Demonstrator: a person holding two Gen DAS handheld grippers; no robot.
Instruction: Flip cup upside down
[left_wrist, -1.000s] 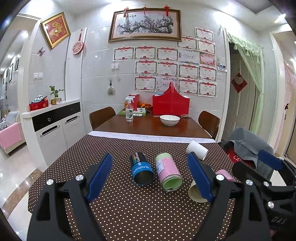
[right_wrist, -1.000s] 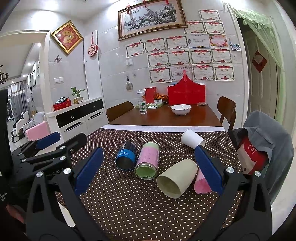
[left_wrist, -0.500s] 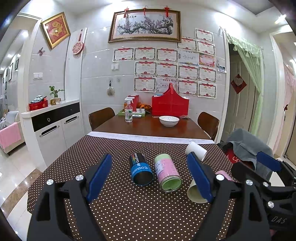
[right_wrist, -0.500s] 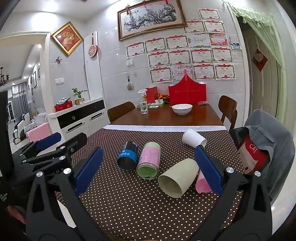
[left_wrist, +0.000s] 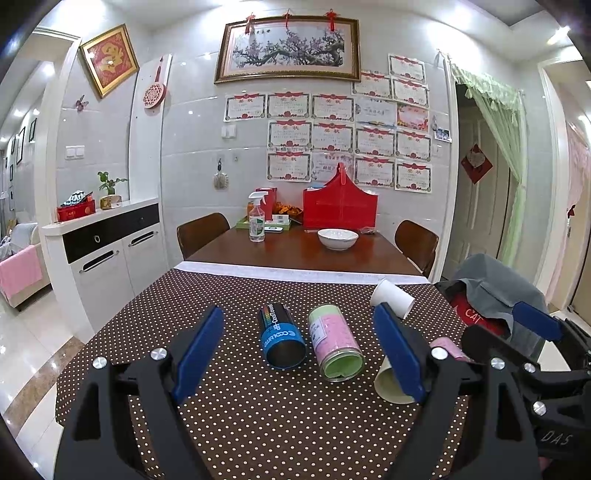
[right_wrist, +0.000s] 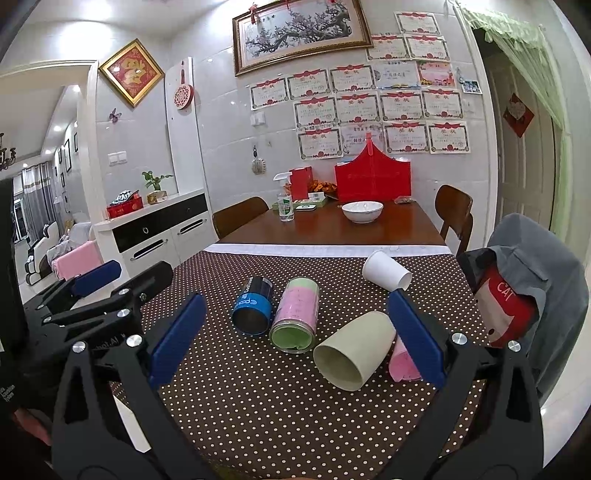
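Beige cup (right_wrist: 352, 352) on its side, near right | prob. light, stiff plastic, may roll; grip mid-wall | left gripper (left_wrist: 299, 354) & right gripper (right_wrist: 295, 341) jaws wide, empty

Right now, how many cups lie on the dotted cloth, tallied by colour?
Blue cup: 1
Pink-and-green cup: 1
Cream cup: 1
White cup: 1
Pink cup: 1
Total: 5, all on their sides.

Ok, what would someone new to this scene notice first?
Probably the cups lying on their sides on the dotted tablecloth: a blue cup, a pink and green cup, a cream cup nearest, and a white paper cup behind. Both open grippers, left gripper and right gripper, frame them.
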